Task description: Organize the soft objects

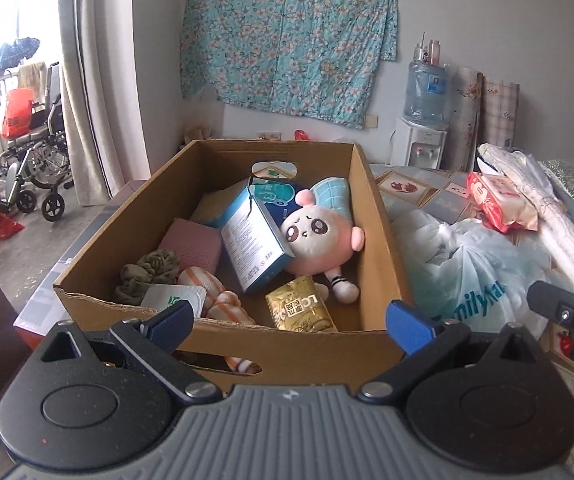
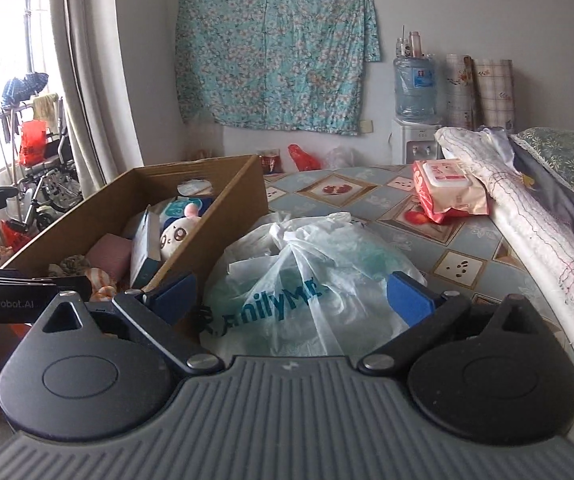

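An open cardboard box (image 1: 379, 236) (image 2: 223, 196) stands at the bed's left edge. Inside lie a pink plush doll (image 1: 319, 236) (image 2: 177, 236), a blue-and-white carton (image 1: 253, 246), a pink folded cloth (image 1: 193, 246), an olive crumpled cloth (image 1: 147, 276), an orange-striped cloth (image 1: 215, 292) and a gold packet (image 1: 301, 308). My left gripper (image 1: 291, 322) hangs open just before the box's near wall, nothing between its fingers. My right gripper (image 2: 293, 298) stands open wide over a white plastic bag (image 2: 287, 276) (image 1: 475, 280) beside the box, its pads apart from the bag.
A red-and-pink wipes pack (image 2: 447, 190) (image 1: 499, 204) lies on the patterned bed cover (image 2: 459, 240). Rolled white bedding (image 2: 527, 216) and a pillow run along the right. A water dispenser (image 1: 423, 120) stands by the far wall, a wheelchair (image 1: 35, 152) at the far left.
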Demonstrator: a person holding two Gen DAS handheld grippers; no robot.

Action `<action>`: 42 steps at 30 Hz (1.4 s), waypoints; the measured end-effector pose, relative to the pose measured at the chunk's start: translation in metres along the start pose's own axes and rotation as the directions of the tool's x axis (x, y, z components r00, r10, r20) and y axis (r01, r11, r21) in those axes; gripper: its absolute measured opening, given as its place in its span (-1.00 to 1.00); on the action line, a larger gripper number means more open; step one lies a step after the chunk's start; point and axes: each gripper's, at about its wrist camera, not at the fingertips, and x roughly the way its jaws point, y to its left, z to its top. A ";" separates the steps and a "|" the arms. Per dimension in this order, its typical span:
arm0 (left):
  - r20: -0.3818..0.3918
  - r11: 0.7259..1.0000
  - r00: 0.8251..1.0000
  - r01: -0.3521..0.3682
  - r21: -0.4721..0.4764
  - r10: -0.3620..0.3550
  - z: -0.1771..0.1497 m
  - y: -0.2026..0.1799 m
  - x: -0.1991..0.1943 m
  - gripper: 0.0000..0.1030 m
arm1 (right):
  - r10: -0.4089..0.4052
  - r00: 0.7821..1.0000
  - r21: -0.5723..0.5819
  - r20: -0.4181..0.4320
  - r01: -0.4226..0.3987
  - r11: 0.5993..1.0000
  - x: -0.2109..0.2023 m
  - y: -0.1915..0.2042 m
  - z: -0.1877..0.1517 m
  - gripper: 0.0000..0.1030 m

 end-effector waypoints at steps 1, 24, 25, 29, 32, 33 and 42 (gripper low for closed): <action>-0.003 1.000 1.000 -0.001 0.001 0.001 0.000 0.000 0.001 1.00 | -0.012 1.000 -0.008 0.000 0.012 1.000 0.002 0.001 0.000 0.97; 0.016 1.000 1.000 0.027 -0.001 -0.027 -0.005 0.011 -0.003 1.00 | 0.032 0.998 0.100 -0.063 -0.026 0.995 0.008 -0.001 0.002 0.97; 0.001 1.000 1.000 0.023 -0.007 -0.023 -0.005 0.013 -0.002 1.00 | 0.059 0.995 0.112 -0.074 -0.051 0.992 0.011 0.000 0.000 0.97; -0.047 1.000 0.999 0.006 -0.019 -0.007 -0.010 0.017 0.003 1.00 | 0.095 0.987 0.096 -0.129 -0.083 0.992 0.021 0.013 -0.004 0.97; -0.064 1.000 0.998 -0.002 -0.021 0.001 -0.014 0.018 0.004 1.00 | 0.101 0.985 0.046 -0.139 -0.096 0.994 0.022 0.027 -0.005 0.97; -0.069 1.000 0.998 -0.001 -0.016 0.000 -0.015 0.018 0.004 1.00 | 0.106 0.984 0.032 -0.140 -0.103 0.994 0.022 0.031 -0.005 0.97; -0.081 1.000 0.997 -0.005 0.001 0.005 -0.018 0.017 0.004 1.00 | 0.087 0.983 -0.029 -0.163 -0.092 0.995 0.028 0.046 -0.008 0.97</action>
